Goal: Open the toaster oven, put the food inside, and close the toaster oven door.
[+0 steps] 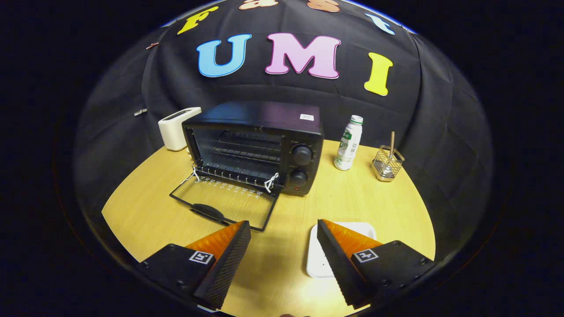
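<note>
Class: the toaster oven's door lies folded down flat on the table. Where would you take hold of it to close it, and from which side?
Grip the dark handle at the door's front edge, coming from the front: it is raised, and farthest from the hinge. The open tool is just short of it.

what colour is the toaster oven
Black, with black knobs; the gripper view shows the toaster oven clearly, beyond the open gripper.

A black cloth wall (pixel 440 114) encloses the booth, creased and hanging in loose folds behind the counter (pixel 387 207). The counter is round-edged, with a pale yellow wood-grain surface. Light falls from above, giving a soft glare on the wood near the front edge. The cloth stays dark and matte throughout.
</note>
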The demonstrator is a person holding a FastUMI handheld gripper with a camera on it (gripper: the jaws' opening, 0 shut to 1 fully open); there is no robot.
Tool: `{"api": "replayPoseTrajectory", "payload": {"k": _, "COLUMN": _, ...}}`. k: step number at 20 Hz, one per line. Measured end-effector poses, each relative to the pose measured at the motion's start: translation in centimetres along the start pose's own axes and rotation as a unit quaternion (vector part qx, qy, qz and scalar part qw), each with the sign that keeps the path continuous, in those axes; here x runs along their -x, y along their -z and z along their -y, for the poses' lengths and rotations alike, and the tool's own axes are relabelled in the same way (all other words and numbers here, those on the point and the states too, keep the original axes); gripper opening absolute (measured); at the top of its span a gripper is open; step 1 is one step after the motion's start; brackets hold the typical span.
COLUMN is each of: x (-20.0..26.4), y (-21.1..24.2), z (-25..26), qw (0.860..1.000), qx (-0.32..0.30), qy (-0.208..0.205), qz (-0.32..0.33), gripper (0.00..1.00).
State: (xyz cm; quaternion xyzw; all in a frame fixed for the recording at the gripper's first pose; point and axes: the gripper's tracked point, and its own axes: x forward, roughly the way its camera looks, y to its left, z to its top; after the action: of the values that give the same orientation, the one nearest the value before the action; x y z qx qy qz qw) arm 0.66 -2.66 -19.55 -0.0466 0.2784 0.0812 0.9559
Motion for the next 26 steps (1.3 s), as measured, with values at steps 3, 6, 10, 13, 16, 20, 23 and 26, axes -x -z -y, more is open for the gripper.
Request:
{"api": "replayPoseTrajectory", "payload": {"k": 3, "x": 0.6, "y": -0.4, "z": 3.6, "qw": 1.0, "qx": 0.014, "qy": -0.012, "qz": -0.002, "gripper": 0.99}}
{"api": "replayPoseTrajectory", "payload": {"k": 6, "x": 0.6, "y": -0.1, "z": 7.3, "qw": 1.0, "qx": 0.013, "qy": -0.019, "qz": -0.006, "gripper": 0.99}}
{"api": "replayPoseTrajectory", "payload": {"k": 10, "x": -0.2, "y": 2.4, "z": 12.1, "qw": 0.999, "qx": -0.002, "qy": -0.021, "qz": -0.042, "gripper": 0.99}}
{"api": "replayPoseTrajectory", "payload": {"k": 13, "x": -0.1, "y": 4.6, "z": 15.9, "qw": 0.996, "qx": -0.028, "qy": -0.012, "qz": -0.083, "gripper": 0.99}}
{"api": "replayPoseTrajectory", "payload": {"k": 16, "x": -0.6, "y": 7.0, "z": 18.6, "qw": 0.992, "qx": -0.044, "qy": -0.007, "qz": -0.12, "gripper": 0.99}}
{"api": "replayPoseTrajectory", "payload": {"k": 20, "x": -2.1, "y": 10.5, "z": 19.9, "qw": 0.981, "qx": -0.074, "qy": -0.009, "qz": -0.178, "gripper": 0.99}}
{"api": "replayPoseTrajectory", "payload": {"k": 23, "x": -3.2, "y": 13.1, "z": 20.2, "qw": 0.972, "qx": -0.069, "qy": -0.009, "qz": -0.223, "gripper": 0.99}}
{"api": "replayPoseTrajectory", "payload": {"k": 26, "x": -4.2, "y": 14.0, "z": 20.6, "qw": 0.968, "qx": -0.059, "qy": -0.01, "qz": -0.242, "gripper": 0.97}}
